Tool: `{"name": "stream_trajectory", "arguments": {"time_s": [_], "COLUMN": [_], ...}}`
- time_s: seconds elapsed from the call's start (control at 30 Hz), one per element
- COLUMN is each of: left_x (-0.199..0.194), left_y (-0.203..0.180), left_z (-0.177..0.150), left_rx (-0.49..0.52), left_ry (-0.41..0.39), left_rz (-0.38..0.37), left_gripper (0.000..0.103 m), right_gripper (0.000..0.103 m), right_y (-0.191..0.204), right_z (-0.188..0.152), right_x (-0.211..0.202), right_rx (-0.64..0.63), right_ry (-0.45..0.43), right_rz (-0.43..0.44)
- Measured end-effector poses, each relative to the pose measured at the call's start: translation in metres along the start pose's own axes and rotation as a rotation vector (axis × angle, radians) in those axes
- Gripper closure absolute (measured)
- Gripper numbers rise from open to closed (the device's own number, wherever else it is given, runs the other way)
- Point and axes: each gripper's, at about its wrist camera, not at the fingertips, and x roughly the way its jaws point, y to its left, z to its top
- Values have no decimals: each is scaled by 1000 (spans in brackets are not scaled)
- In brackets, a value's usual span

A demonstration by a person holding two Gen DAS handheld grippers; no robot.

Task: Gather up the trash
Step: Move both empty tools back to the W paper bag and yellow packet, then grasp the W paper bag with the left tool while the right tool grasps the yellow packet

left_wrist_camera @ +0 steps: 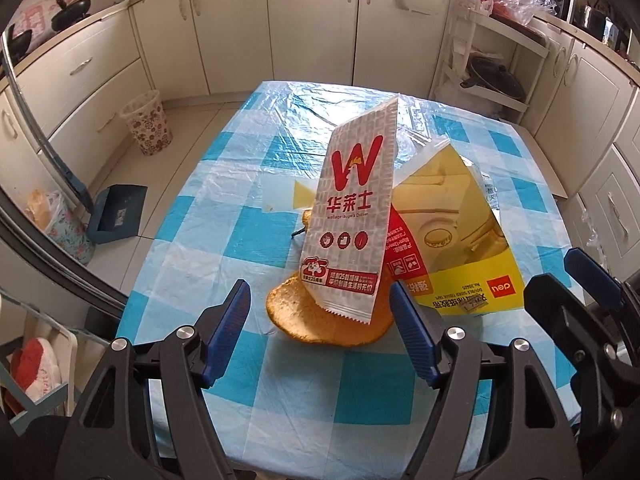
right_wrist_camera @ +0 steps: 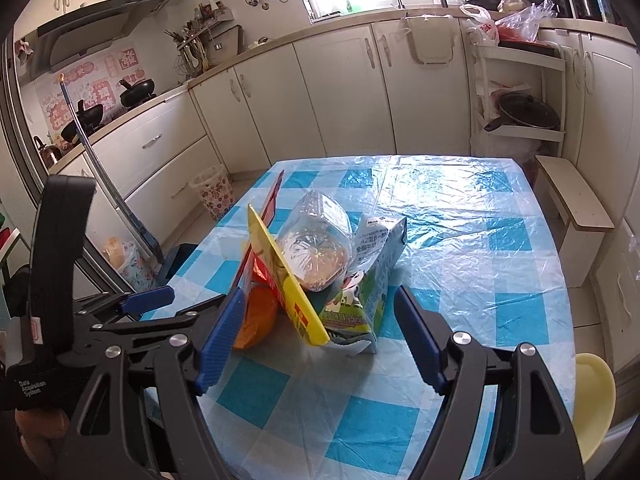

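Observation:
A pile of trash lies on the blue-checked table [left_wrist_camera: 224, 208]. In the left wrist view a white and red paper wrapper [left_wrist_camera: 352, 220] leans upright against a yellow tape package [left_wrist_camera: 452, 240], over orange peel [left_wrist_camera: 320, 320]. My left gripper [left_wrist_camera: 320, 312] is open just in front of the peel and wrapper. In the right wrist view the yellow package [right_wrist_camera: 288, 280] stands on edge beside a crushed clear bottle [right_wrist_camera: 316, 244] and a milk carton [right_wrist_camera: 368, 284], with the peel [right_wrist_camera: 256, 320] at the left. My right gripper [right_wrist_camera: 320, 328] is open around the pile's near end.
A floral waste bin [left_wrist_camera: 146, 124] stands on the floor left of the table, also in the right wrist view [right_wrist_camera: 214, 192]. A blue dustpan [left_wrist_camera: 116, 214] lies nearby. A white shelf rack with a pan [right_wrist_camera: 520, 92] and a low bench [right_wrist_camera: 572, 204] stand at right. The left gripper [right_wrist_camera: 148, 298] shows at the right view's left.

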Motion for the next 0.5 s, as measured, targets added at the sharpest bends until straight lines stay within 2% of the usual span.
{"name": "stream_trajectory", "arguments": {"time_s": [0.13,0.27,0.37,0.43,0.5], "left_x": [7,17,24,29,28], "left_y": [-8,-6,1,6,14], "left_z": [9,19,22,22,23], "left_rx": [22,3,-19,-35,-55], "left_ry": [-10,-6,16,35,33], "left_rz": [10,-16,-35,-48,-50], "left_gripper": [35,36,62,91,98], "right_gripper": [30,30,33,34,38], "right_y": [-6,-8,-6,-4,-1], "right_z": [4,6,7,7,6], "right_x": [4,8,11,16,21], "right_rx": [28,29,17,8,-3], "right_ry": [2,1,10,23,35], "right_rz": [6,12,23,30,36]}}
